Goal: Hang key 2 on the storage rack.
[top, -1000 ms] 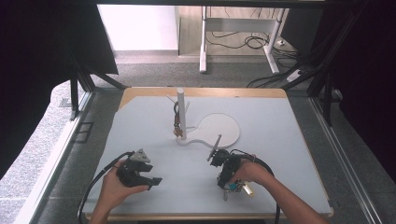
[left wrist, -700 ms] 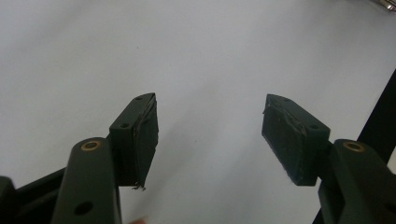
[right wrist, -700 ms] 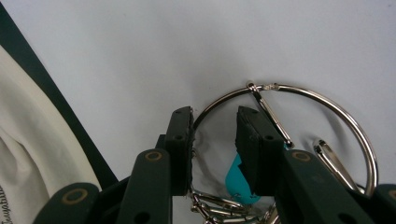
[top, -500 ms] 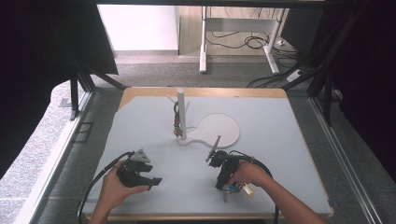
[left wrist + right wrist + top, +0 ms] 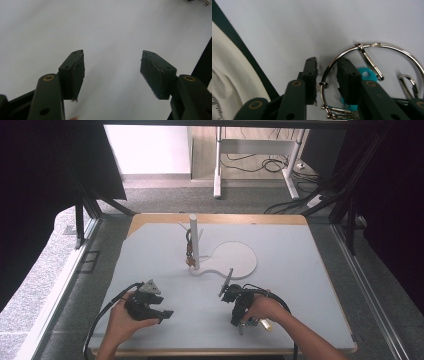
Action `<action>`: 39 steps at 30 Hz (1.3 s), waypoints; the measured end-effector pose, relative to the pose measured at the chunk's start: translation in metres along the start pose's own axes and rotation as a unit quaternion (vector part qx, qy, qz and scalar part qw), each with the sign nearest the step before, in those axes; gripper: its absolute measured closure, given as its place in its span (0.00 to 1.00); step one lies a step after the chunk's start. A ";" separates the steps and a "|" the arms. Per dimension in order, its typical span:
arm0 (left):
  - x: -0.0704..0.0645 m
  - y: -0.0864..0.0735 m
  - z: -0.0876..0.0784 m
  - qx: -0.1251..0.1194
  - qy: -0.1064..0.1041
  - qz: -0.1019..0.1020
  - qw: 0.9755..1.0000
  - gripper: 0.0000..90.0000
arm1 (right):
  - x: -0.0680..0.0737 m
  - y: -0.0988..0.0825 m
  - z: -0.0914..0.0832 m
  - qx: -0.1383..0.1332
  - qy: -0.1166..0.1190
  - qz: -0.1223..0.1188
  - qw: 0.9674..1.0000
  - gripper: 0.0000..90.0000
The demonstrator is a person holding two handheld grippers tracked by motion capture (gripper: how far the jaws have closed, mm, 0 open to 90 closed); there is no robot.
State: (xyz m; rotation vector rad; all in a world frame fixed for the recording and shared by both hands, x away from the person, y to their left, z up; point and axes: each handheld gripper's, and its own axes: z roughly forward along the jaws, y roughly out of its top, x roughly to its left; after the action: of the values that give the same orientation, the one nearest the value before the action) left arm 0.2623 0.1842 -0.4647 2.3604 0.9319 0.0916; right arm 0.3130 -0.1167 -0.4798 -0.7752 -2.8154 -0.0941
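Note:
My right gripper (image 5: 327,60) points back toward the person, low over the table, and a silver key ring (image 5: 377,45) runs up through the narrow gap between its jaws. The jaws have just been closing, and a gap still shows beside the wire. A teal tag (image 5: 372,76) and a snap clip (image 5: 409,85) hang on the ring. In the high view a hand holds this gripper (image 5: 239,320) at the front centre-right. At the front left my left gripper (image 5: 165,314) rests in the other hand. Its jaws (image 5: 112,52) stand wide apart over bare table.
A white stand with an upright post (image 5: 193,240) and a round flat base (image 5: 235,260) sits mid-table, with a bunch of keys (image 5: 190,252) hanging beside the post. The person's white shirt (image 5: 232,82) lies past the table's near edge.

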 end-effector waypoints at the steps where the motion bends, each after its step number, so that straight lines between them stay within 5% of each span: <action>1: 0.000 0.000 0.000 0.000 0.000 0.000 1.000 0.41 | -0.001 0.000 0.000 0.000 0.001 0.000 1.000 0.82; 8: 0.000 0.000 -0.001 0.000 0.000 0.002 1.000 0.41 | -0.003 -0.002 -0.004 -0.006 0.010 0.007 1.000 0.95; 22: 0.000 0.000 0.001 0.001 -0.001 0.001 1.000 0.41 | -0.011 -0.010 -0.039 -0.074 0.054 0.018 0.996 0.96; 39: 0.000 0.000 0.001 0.002 -0.001 0.006 1.000 0.41 | -0.022 -0.021 -0.075 -0.116 0.082 0.037 0.989 0.97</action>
State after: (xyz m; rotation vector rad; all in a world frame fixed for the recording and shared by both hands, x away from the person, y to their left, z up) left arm 0.2627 0.1840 -0.4657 2.3687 0.9192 0.0929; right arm 0.3356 -0.1549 -0.4117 -0.8769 -2.6463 -0.4590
